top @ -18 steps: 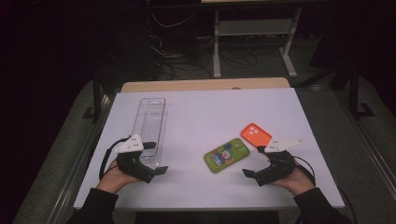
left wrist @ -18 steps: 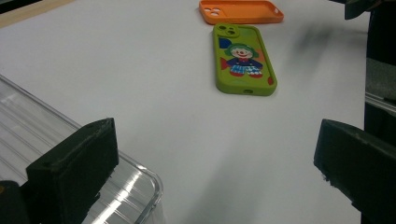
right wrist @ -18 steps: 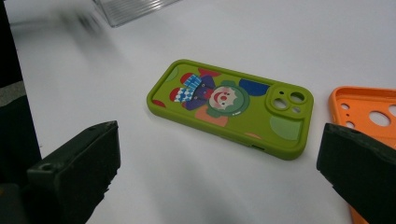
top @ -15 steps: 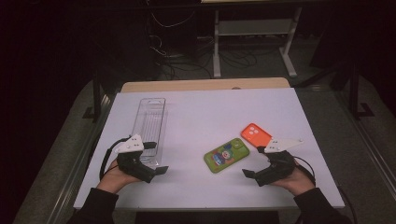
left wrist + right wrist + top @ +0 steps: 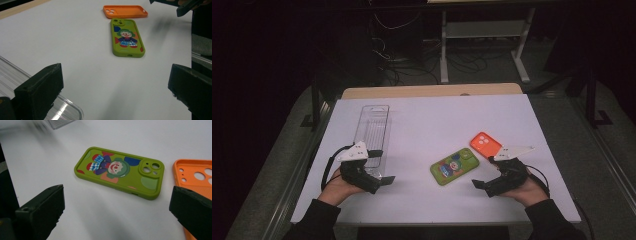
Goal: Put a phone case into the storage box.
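Observation:
A green phone case with a clown picture (image 5: pixel 454 166) (image 5: pixel 127 37) (image 5: pixel 120 171) lies flat on the white table, near the middle front. Touching its far right corner is an orange phone case (image 5: pixel 485 143) (image 5: pixel 125 11) (image 5: pixel 197 182), inner side up. My left gripper (image 5: pixel 381 166) (image 5: pixel 115 92) rests at the front left, open and empty, pointing right toward the green case. From the front right, my right gripper (image 5: pixel 483 171) (image 5: pixel 117 212) points left at the same case, open and empty. Both stand a short way off from it.
A long clear plastic tray (image 5: pixel 373 132) (image 5: pixel 70 110) (image 5: pixel 60 123) lies lengthwise at the left, its near end beside my left gripper. The white table top (image 5: pixel 437 120) ends at a wooden strip at the back. Cables and a metal stand sit on the dark floor beyond.

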`<state>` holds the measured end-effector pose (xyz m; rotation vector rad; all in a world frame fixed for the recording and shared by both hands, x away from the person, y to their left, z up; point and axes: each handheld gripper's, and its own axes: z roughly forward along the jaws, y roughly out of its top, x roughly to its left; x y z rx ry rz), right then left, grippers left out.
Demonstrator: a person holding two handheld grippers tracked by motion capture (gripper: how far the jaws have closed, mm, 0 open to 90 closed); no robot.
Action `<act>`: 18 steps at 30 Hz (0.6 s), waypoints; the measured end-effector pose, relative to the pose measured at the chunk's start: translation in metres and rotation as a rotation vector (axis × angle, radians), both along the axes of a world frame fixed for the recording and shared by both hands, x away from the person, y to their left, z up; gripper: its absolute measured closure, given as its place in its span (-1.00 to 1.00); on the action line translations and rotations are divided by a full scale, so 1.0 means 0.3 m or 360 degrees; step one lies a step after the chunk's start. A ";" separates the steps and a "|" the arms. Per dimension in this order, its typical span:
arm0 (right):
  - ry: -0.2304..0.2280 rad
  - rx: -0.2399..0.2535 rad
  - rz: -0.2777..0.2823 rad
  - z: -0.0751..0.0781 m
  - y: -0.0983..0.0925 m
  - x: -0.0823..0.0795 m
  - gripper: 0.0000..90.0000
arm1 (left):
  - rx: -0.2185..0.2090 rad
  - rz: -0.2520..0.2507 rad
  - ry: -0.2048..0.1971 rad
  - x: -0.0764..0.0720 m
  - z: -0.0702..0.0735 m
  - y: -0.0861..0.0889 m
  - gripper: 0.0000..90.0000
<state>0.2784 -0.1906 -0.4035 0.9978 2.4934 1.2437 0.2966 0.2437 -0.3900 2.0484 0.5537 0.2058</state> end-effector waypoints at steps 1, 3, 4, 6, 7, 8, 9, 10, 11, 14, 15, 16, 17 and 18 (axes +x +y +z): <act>0.0000 0.0000 0.0000 0.000 0.000 0.000 -1.00 | 0.0000 0.0000 0.0000 0.000 0.000 0.000 -1.00; 0.0009 0.0003 -0.0003 0.000 0.001 0.007 -1.00 | 0.0002 -0.0001 0.0009 0.001 -0.003 -0.003 -1.00; 0.0019 -0.0003 -0.0008 0.000 0.004 0.014 -1.00 | 0.0000 -0.0001 0.0012 0.004 -0.004 -0.005 -1.00; 0.0029 -0.0003 -0.0013 0.001 0.005 0.021 -1.00 | -0.0007 0.0002 0.0022 0.007 -0.005 -0.009 -1.00; 0.0029 -0.0003 -0.0013 0.001 0.005 0.021 -1.00 | -0.0007 0.0002 0.0022 0.007 -0.005 -0.009 -1.00; 0.0024 -0.0009 -0.0011 0.000 0.003 0.029 -1.00 | 0.0007 0.0000 0.0014 0.013 -0.004 -0.009 -1.00; 0.0024 -0.0009 -0.0011 0.000 0.003 0.029 -1.00 | 0.0007 0.0000 0.0014 0.013 -0.004 -0.009 -1.00; 0.0036 -0.0016 -0.0022 0.003 0.003 0.034 -1.00 | 0.0008 -0.0006 0.0008 0.013 -0.004 -0.011 -1.00; 0.0036 -0.0016 -0.0022 0.003 0.003 0.034 -1.00 | 0.0008 -0.0006 0.0008 0.013 -0.004 -0.011 -1.00; 0.0012 -0.0021 -0.0010 0.010 0.001 0.049 -1.00 | 0.0015 -0.0005 0.0020 0.008 -0.005 -0.016 -1.00; 0.0012 -0.0021 -0.0010 0.010 0.001 0.049 -1.00 | 0.0015 -0.0005 0.0020 0.008 -0.005 -0.016 -1.00; 0.0020 -0.0023 -0.0012 0.017 0.004 0.054 -1.00 | 0.0011 -0.0006 0.0018 0.007 -0.005 -0.017 -1.00; 0.0020 -0.0023 -0.0012 0.017 0.004 0.054 -1.00 | 0.0011 -0.0006 0.0018 0.007 -0.005 -0.017 -1.00; 0.0008 -0.0037 -0.0004 0.023 0.004 0.061 -1.00 | 0.0011 -0.0017 0.0010 0.009 -0.005 -0.016 -1.00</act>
